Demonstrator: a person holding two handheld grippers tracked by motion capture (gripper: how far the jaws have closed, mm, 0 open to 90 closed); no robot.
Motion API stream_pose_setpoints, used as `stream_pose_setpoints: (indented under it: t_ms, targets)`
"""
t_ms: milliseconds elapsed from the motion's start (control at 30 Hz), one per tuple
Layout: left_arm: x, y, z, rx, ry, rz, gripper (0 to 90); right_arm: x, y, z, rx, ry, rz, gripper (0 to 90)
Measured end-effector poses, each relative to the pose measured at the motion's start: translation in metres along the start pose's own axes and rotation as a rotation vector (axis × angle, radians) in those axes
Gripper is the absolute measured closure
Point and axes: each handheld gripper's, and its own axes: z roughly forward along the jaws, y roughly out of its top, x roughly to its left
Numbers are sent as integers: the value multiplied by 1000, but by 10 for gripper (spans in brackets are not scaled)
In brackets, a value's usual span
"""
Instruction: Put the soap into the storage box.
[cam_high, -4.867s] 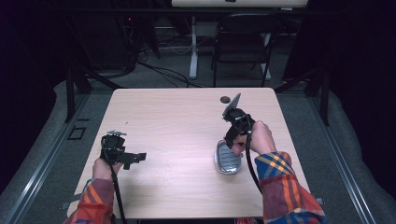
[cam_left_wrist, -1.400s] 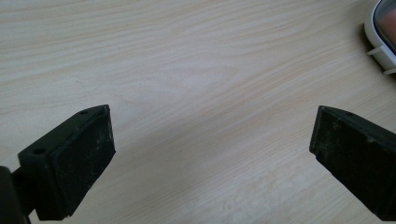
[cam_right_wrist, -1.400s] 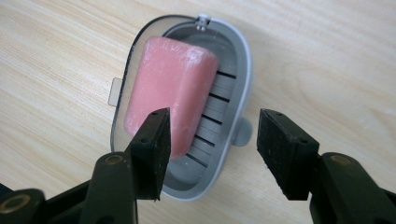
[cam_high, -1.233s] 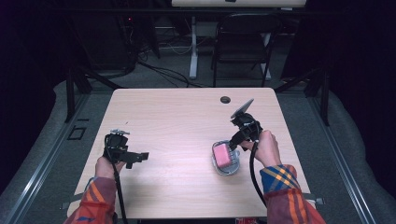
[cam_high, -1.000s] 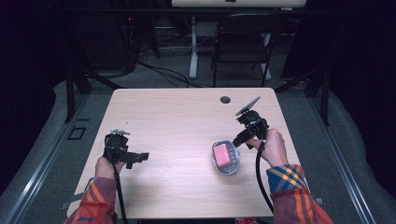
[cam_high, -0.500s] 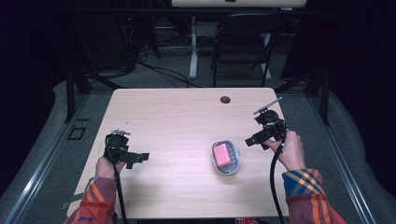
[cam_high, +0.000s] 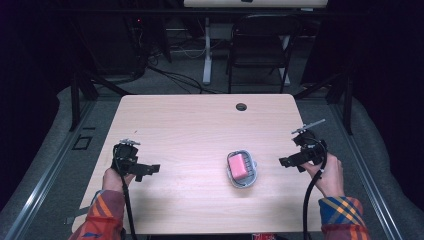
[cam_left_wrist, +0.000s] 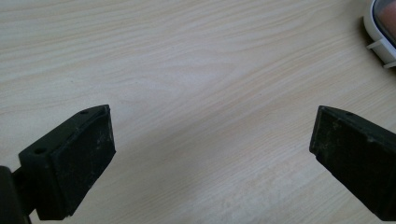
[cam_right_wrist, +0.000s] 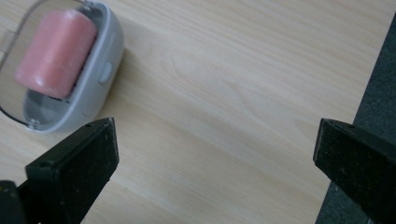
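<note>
So my right claw (cam_high: 289, 161) just let go, jaws spread wide with nothing between them. The pink soap (cam_high: 237, 166) sits in its grey dish (cam_high: 244, 181) mid-table, off to the claw's left, clearly apart.

Light wooden tabletop (cam_high: 190, 130), rounded corners, dark round grommet hole (cam_high: 241, 106) near far edge. Grey oval plastic dish (cam_high: 242, 170) right of centre, pink rounded block (cam_high: 237, 166) lying in it. Left tongs (cam_high: 149, 171), black, hand-held near left edge, well apart from dish. Right tongs (cam_high: 287, 161), black, jaws just opened with nothing between them, near right edge, pointing toward dish. Plaid sleeves on both forearms. Dark folding chair (cam_high: 260, 45) beyond tabletop.
</note>
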Motion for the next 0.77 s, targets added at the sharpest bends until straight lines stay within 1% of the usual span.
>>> stream_pose_setpoints:
  t_ms: [33,100,167,200,233,300,333,367,433,467,500,533,567,600,633,733,767]
  targets:
    - [0,0,0,1,0,0,0,-2,-5,2,11,-11,3,0]
    - [0,0,0,2,0,2,0,-6,-15,5,16,-14,2,0]
    - [-1,0,0,4,1,3,0,-8,-24,9,27,-14,20,0]
    - [-1,0,0,5,2,4,0,-9,-29,11,43,-7,18,0]
    - [-1,-1,0,4,4,5,0,-9,-33,12,44,-13,13,0]
    - [-1,-1,0,5,3,7,0,-10,-41,14,64,-27,-6,0]
    - [-1,-1,0,7,0,7,0,-9,-47,16,52,-15,0,3]
    - [-1,-1,0,8,0,6,0,-10,-51,17,59,-22,1,5]
    - [-1,0,1,8,-3,8,0,-11,-60,24,66,12,36,5]
    - [-1,0,1,8,-4,8,0,-12,-62,28,96,18,31,2]
    - [-1,0,1,9,-7,12,0,-11,-64,33,109,10,26,2]
    - [-1,0,1,8,-6,12,0,-12,-65,37,135,9,7,2]
    - [0,0,1,12,-8,12,0,-10,-65,40,117,13,22,2]
    - [0,0,2,13,-8,12,0,-11,-63,41,137,22,0,2]
    - [0,0,2,17,-12,11,0,-10,-62,42,131,35,1,2]
    - [2,1,2,19,-12,10,0,-8,-60,42,116,20,-35,3]
    - [2,1,2,20,-11,10,0,-7,-59,42,119,29,-38,4]
